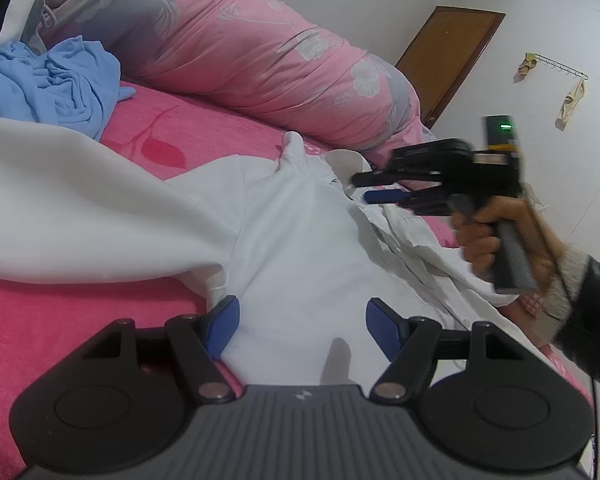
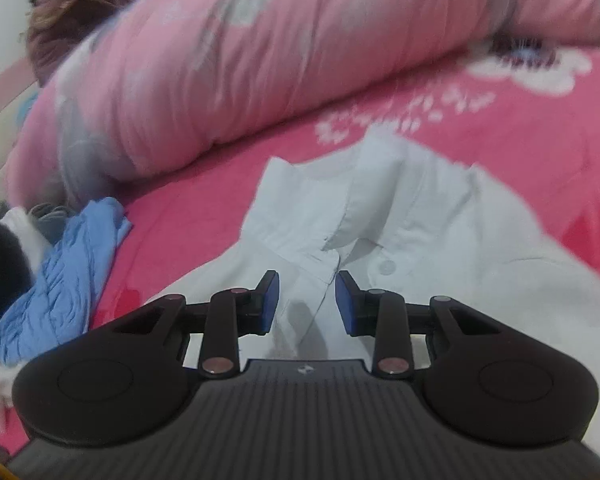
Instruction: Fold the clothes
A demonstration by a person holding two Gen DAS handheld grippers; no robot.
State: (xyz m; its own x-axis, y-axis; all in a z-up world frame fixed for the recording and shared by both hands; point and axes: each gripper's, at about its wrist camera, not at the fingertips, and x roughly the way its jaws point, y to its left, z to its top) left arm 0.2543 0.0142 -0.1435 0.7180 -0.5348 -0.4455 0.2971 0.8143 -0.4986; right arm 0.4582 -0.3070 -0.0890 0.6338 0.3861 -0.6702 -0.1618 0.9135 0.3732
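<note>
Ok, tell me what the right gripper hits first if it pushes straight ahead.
Most likely the white shirt: the right gripper, open, points at its button placket just below the collar. Depth is unclear, but nothing else shows between them.

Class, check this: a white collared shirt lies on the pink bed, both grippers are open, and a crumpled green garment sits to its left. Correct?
Not quite. The crumpled garment is light blue, not green, as the right wrist view shows. The white collared shirt does lie on the pink bed, with the left gripper and right gripper open.

A home bedroom, probably: a pink bedsheet (image 1: pixel 168 136), rolled floral quilt (image 1: pixel 260 52), wooden door (image 1: pixel 448 60), wall hooks (image 1: pixel 556 66).
</note>
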